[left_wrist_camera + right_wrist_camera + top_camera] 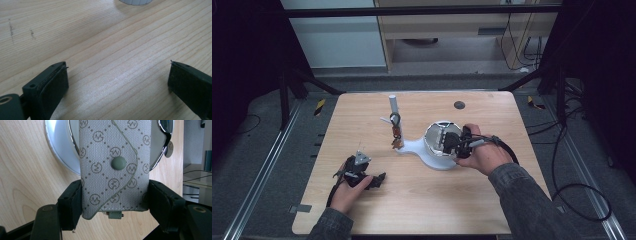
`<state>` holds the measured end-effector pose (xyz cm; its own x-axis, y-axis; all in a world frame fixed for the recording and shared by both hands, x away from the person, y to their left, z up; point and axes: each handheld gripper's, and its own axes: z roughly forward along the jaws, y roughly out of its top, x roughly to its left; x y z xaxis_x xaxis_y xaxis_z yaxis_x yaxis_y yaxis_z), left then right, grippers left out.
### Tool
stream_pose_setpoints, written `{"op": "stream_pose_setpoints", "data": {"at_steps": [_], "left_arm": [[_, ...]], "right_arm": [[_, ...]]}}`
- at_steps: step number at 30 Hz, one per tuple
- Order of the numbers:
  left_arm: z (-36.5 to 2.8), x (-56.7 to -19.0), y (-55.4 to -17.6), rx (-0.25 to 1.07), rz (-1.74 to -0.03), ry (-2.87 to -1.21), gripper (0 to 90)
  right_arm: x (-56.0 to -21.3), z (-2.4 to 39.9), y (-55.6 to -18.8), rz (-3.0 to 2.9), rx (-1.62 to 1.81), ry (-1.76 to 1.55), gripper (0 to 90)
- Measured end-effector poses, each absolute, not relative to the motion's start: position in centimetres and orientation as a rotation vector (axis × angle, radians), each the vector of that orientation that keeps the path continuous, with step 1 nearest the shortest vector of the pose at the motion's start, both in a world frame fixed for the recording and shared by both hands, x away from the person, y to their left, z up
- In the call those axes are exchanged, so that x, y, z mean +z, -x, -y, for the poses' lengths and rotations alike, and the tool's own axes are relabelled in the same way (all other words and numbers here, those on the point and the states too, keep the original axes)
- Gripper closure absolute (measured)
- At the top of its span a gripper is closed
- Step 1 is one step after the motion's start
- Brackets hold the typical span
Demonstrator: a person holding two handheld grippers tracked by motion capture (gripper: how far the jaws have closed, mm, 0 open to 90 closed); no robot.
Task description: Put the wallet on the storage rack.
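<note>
A grey patterned key pouch point(115, 167) with a round snap button is pinched between the two black jaws of my right gripper point(115, 202), which is shut on its sides. The pouch reaches over a shiny metal bowl point(62, 157). From above, my right gripper point(457, 142) sits at the bowl point(437, 136) on a white stand point(419, 149) with a white post point(393, 107) from which a small dark key ring point(396, 127) hangs. My left gripper point(374, 181) rests on the table at the front left, jaws wide open point(117, 82) over bare wood.
The wooden table point(422, 195) has a dark round hole point(459, 105) near its far edge. A cable point(562, 190) trails off the right side. Dark frame legs stand beyond the table's back corners.
</note>
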<state>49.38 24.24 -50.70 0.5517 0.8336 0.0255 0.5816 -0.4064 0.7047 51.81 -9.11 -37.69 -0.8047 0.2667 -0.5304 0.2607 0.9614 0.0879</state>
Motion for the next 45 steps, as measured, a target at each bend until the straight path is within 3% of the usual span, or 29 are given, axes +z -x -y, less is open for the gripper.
{"op": "stream_pose_setpoints", "data": {"at_steps": [45], "left_arm": [[-24.0, -50.7, -49.4, 0.494, -1.124, -2.141, 2.4]], "right_arm": [[-39.2, 7.6, -54.5, -2.607, -0.028, -0.428, 31.2]]}}
